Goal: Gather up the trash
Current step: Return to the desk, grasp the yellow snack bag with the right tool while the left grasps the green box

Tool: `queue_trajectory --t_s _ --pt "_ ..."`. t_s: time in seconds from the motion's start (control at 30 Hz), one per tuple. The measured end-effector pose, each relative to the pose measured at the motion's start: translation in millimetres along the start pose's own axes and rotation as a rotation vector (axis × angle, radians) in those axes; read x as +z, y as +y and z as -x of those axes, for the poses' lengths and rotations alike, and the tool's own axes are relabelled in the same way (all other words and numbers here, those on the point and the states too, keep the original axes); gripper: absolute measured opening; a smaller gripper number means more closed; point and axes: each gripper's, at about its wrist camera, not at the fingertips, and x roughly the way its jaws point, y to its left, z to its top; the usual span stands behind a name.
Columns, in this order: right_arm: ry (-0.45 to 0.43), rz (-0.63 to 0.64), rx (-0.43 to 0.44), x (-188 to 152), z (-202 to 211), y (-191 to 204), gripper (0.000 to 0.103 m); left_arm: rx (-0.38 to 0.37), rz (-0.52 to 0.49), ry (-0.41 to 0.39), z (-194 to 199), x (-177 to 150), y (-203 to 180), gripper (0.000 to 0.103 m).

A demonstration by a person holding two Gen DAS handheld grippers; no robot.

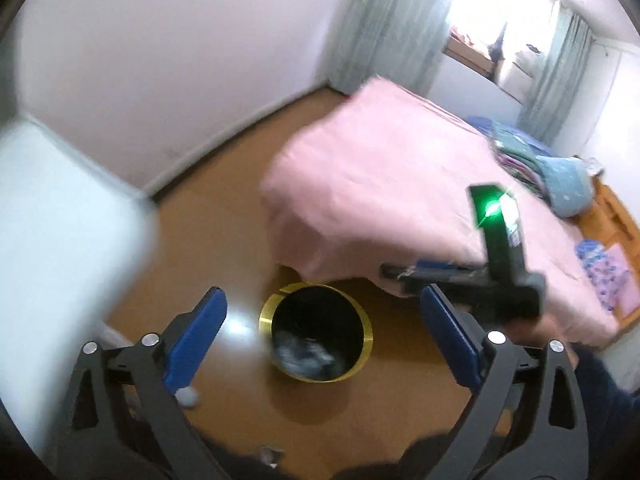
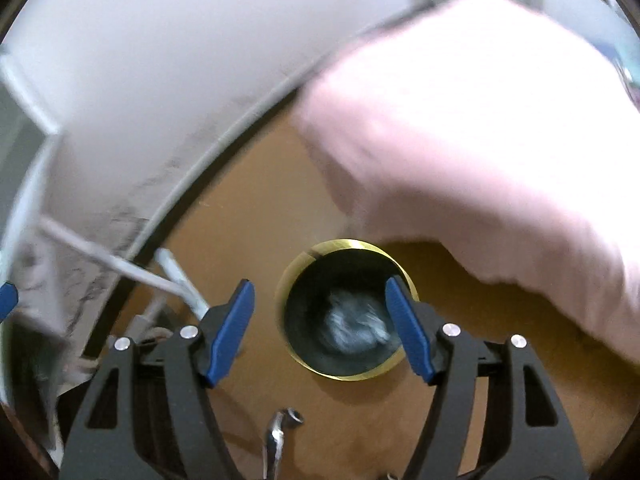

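A round black bin with a gold rim (image 1: pixel 362 322) stands on the brown floor by the bed corner; crumpled pale trash (image 1: pixel 302 354) lies inside it. My left gripper (image 1: pixel 324 328) is open and empty, above the bin. The right gripper body shows in the left wrist view (image 1: pixel 472 286), over the bed edge, with a green light on top. In the right wrist view the bin's rim (image 2: pixel 340 376) is below, with the pale trash (image 2: pixel 354 326) at its bottom. My right gripper (image 2: pixel 322 328) is open and empty, above the bin.
A bed with a pink cover (image 1: pixel 392 184) (image 2: pixel 480 140) overhangs next to the bin. A white cabinet (image 1: pixel 52 232) stands on the left. White wall and baseboard (image 2: pixel 208 148) run behind. Folded clothes (image 1: pixel 556 172) lie on the bed. White cables (image 2: pixel 176 276) lie left of the bin.
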Motion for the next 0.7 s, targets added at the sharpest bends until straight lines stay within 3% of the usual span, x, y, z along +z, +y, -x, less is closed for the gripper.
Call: queue_trajectory --t_s 0.13,0.2,0.47,0.53,0.7 --pt "-0.077 0.178 0.156 10.0 42.1 96.3 0.066 0.196 0.027 -0.066 84.9 -13.1 47.9 0.095" --pt "-0.091 0.315 0.264 4.8 56.7 166.9 0.066 0.311 0.093 -0.078 126.6 -26.8 85.4 0.095" --pt "0.010 0.747 0.650 -54.4 75.5 392.9 0.066 0.651 0.365 -0.093 260.9 -110.0 215.9 0.095" --pt "0.021 0.840 0.698 -72.4 76.3 442.0 0.064 0.704 0.469 -0.118 286.1 -134.6 243.0 0.095" --pt "0.060 0.926 0.726 -94.9 61.6 512.1 0.057 0.726 0.655 -0.137 322.4 -171.2 282.5 0.095"
